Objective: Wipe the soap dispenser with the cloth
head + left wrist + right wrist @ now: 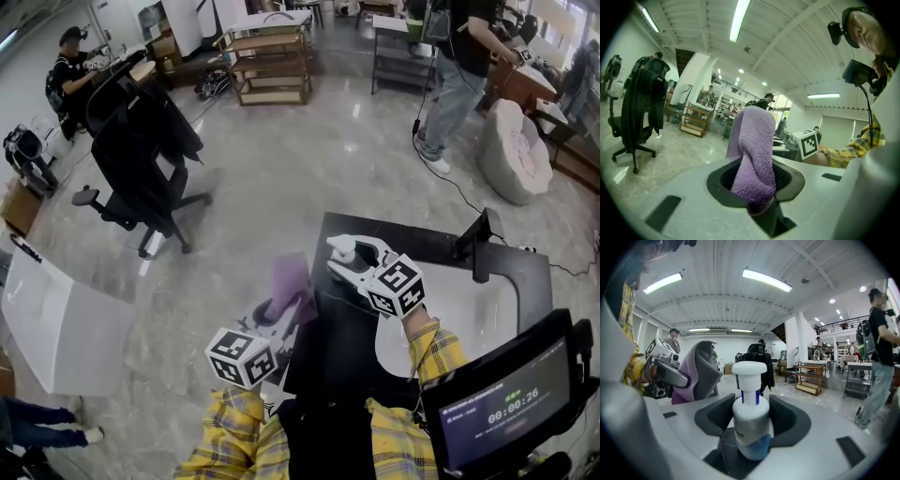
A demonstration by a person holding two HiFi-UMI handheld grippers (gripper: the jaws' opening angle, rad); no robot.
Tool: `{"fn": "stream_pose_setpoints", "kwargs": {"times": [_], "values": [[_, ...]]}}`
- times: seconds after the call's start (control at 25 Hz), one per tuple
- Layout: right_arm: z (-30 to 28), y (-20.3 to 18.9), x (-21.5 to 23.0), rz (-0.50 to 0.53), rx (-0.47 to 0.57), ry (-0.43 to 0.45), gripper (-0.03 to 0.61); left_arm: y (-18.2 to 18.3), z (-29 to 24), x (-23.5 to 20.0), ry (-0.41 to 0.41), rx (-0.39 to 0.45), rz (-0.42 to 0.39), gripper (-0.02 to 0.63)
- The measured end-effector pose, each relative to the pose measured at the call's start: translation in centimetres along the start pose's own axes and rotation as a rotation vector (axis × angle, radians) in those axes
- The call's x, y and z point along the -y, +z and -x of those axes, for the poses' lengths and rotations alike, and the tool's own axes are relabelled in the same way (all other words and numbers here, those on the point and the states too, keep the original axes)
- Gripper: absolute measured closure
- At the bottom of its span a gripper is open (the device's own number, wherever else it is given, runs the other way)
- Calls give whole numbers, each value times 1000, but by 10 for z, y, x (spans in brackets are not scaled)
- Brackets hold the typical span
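Left gripper (753, 180) clenched on the purple cloth (752, 145), right gripper (751, 414) grasping the soap dispenser (751, 427) over the counter (441, 251) — cloth and bottle near, not touching. Everything's in hand, but the wiping itself looks still to come — all of it.

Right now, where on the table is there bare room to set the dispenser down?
The white mat is bare between the right gripper, shut on the soap dispenser, and the black stand; so is the black tabletop beyond it. Crowded: near right by the screen, left edge by the cloth.
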State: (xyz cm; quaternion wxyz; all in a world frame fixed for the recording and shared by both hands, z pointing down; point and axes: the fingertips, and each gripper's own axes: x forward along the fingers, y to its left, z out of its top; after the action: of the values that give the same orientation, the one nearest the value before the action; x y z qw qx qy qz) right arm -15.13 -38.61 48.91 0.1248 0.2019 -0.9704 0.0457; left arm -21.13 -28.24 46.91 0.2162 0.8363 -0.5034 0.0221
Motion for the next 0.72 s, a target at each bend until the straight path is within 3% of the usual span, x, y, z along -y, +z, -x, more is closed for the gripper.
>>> {"fn": "stream_pose_setpoints", "kwargs": {"times": [0.32,0.52,0.72], "values": [[2,0,13,-44,36,-217,359,-1,-9,1,-13,-11,2,532],[2,-1,19,-58,37,-283,359,-1,-14,1,-25,-16,3,532],[1,0,18,-60,44,-288,357,-1,-15,0,-33,-18,2,532]]}}
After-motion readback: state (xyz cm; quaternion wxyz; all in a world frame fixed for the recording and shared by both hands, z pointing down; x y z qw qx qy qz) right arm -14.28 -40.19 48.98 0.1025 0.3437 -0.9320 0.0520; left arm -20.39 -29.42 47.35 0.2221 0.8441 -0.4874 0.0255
